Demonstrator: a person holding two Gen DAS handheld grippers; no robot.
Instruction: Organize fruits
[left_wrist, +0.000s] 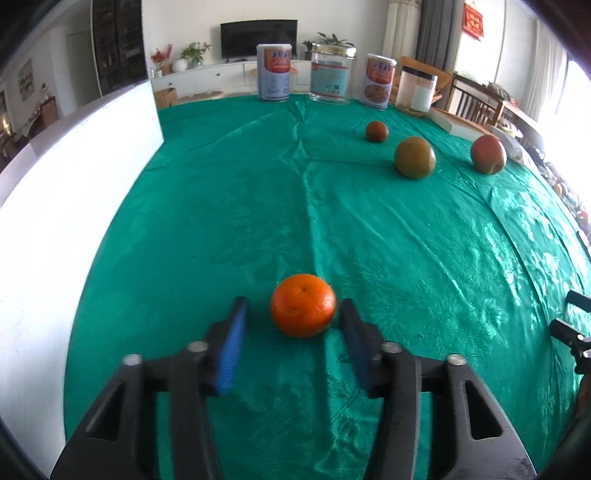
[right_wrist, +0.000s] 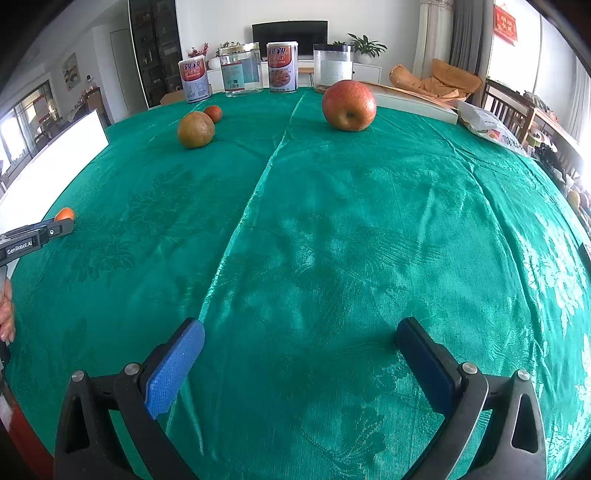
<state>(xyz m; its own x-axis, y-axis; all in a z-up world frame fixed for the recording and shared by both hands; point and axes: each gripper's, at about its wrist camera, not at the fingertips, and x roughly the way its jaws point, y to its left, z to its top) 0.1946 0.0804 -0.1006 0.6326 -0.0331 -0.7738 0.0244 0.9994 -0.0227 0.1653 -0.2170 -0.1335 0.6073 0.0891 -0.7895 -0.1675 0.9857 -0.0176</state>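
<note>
Orange (left_wrist: 303, 305), stem scar up, sits on the tabletop (left_wrist: 406, 240) between the left gripper (left_wrist: 291, 314) jaws, ungripped; right gripper (right_wrist: 301, 334) jaws open over bare cloth.

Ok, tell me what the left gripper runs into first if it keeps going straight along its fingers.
The orange. It sits on the green tablecloth just ahead of the left gripper, roughly centred between its open fingers, apparently untouched.
</note>
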